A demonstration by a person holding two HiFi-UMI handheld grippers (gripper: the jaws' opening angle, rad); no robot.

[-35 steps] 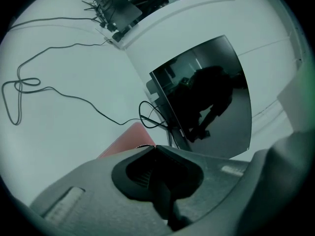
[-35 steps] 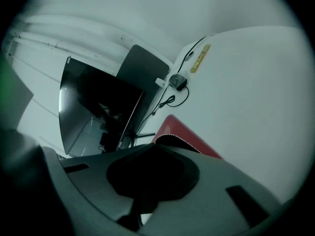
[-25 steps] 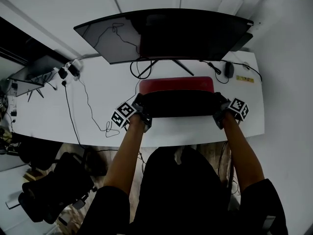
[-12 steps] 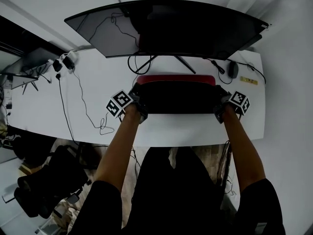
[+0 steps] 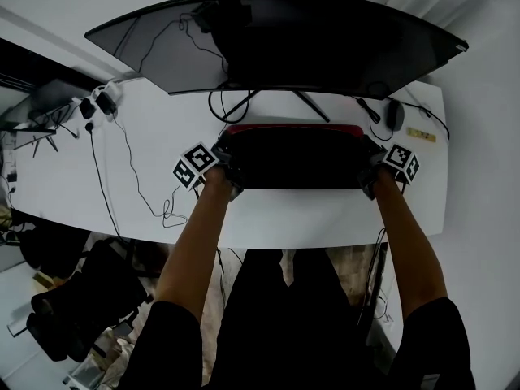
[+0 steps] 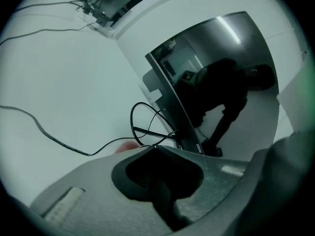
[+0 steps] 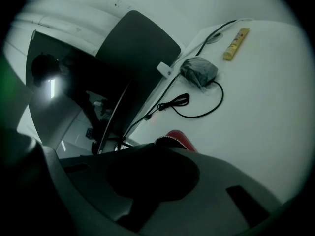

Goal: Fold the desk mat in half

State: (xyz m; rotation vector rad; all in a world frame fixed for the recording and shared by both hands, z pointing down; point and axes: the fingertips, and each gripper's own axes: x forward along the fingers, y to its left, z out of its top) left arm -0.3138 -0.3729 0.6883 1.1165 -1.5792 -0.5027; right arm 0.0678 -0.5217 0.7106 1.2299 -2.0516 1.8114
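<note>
The desk mat [image 5: 296,161], red on top and black underneath, lies on the white desk [image 5: 284,214] in front of the monitor. Its near half is turned over the far half, so only a thin red strip [image 5: 292,127] shows at the back. My left gripper [image 5: 225,151] is shut on the mat's left corner and my right gripper [image 5: 370,156] is shut on the right corner. In the left gripper view a bit of red edge [image 6: 126,146] peeks past the left gripper [image 6: 147,149]. In the right gripper view a red corner [image 7: 180,139] shows above the right gripper [image 7: 157,144].
A wide curved monitor [image 5: 276,43] stands just behind the mat, with its stand legs and looped cables [image 5: 236,104] close by. A mouse [image 5: 396,114] and a yellow strip [image 5: 426,134] lie at the back right. A long cable [image 5: 122,161] and plugs [image 5: 97,104] lie to the left.
Both grippers have carried the mat's black flap further away towards the monitor. The red strip left showing has become narrower.
</note>
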